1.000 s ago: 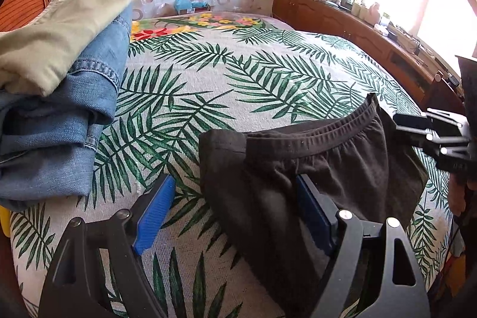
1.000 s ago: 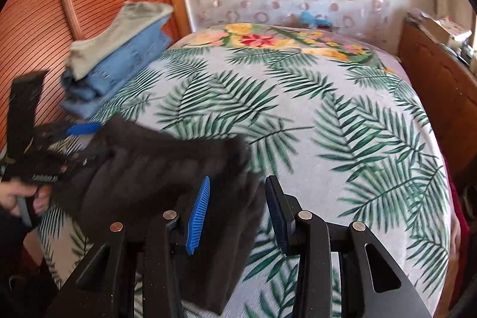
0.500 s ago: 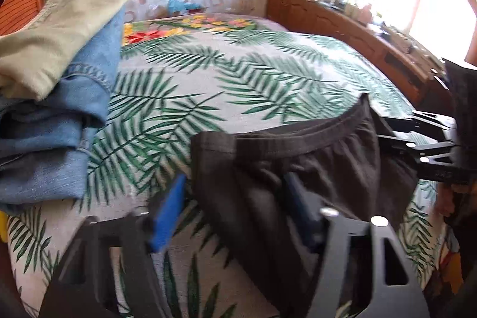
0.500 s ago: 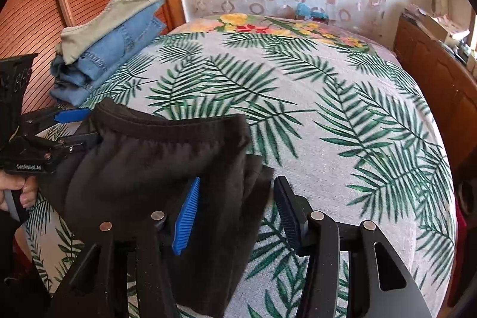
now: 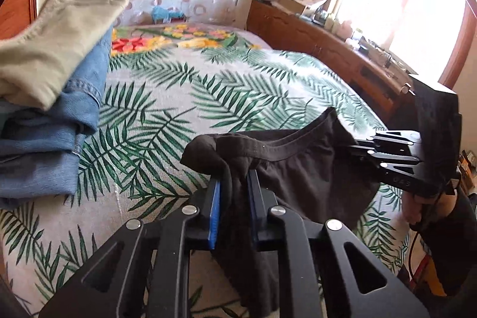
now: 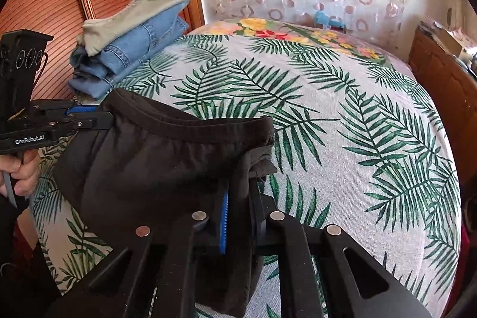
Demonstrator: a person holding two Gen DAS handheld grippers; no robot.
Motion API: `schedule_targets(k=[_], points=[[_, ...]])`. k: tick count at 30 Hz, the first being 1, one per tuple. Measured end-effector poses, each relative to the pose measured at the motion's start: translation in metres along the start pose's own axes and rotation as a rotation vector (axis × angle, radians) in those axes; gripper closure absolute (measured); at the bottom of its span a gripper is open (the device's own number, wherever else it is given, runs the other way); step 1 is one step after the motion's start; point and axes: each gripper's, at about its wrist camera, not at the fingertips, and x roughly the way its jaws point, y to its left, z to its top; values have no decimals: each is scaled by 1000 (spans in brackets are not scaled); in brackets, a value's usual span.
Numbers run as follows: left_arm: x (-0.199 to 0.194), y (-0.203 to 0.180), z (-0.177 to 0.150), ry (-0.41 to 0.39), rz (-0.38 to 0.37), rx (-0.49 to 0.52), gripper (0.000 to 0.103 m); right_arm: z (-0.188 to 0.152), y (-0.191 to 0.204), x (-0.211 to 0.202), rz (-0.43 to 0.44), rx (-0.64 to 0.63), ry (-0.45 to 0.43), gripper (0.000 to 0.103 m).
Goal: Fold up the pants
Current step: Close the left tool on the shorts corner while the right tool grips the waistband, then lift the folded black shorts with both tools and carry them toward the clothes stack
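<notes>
From the left wrist view, the left gripper [image 5: 233, 198] fills the bottom of the frame, and its jaws have just been closing: they now pinch one end of the waistband of the dark brown pants [image 5: 298, 169], which bunch up between the blue pads [image 5: 214, 210]. The pants sit low and centre in the frame, the elastic band stretched across to the right gripper [image 5: 357, 146] at the right edge, over the palm-leaf bedspread [image 5: 184, 97]. A stack of folded jeans [image 5: 50, 139] with a khaki garment [image 5: 53, 49] on top sits at the upper left. From the right wrist view, the right gripper [image 6: 240, 207] at the bottom centre has likewise just been closing and is clenched on the other waistband corner, cloth gathered between its pads [image 6: 224, 216]. The pants spread over the lower left of the frame towards the left gripper [image 6: 104, 118] at the left edge, gripped by a hand [image 6: 21, 172]. The fabric looks light, soft and limp, so it should sag wherever it is unsupported; the elastic waistband corners seem the firmest places to hold, and a pinch on thin cloth alone might slip.
</notes>
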Motion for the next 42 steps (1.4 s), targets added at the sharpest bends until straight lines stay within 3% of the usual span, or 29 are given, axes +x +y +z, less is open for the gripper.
schedule_targets(k=[12,21,29,42], points=[[-63,-27,7,-205,53,53,88,-8,11,-53,5,29,-174,95],[-98,-45,20,-288,58,107,88,-7,16,-98,0,9,-270,95],[-111,-48,27,-325,72,143,88,-1,24,-123,-14,-39,-324,95],[-105,-36,36,-332,84,140,88,14,27,-110,-14,-96,-334,95]])
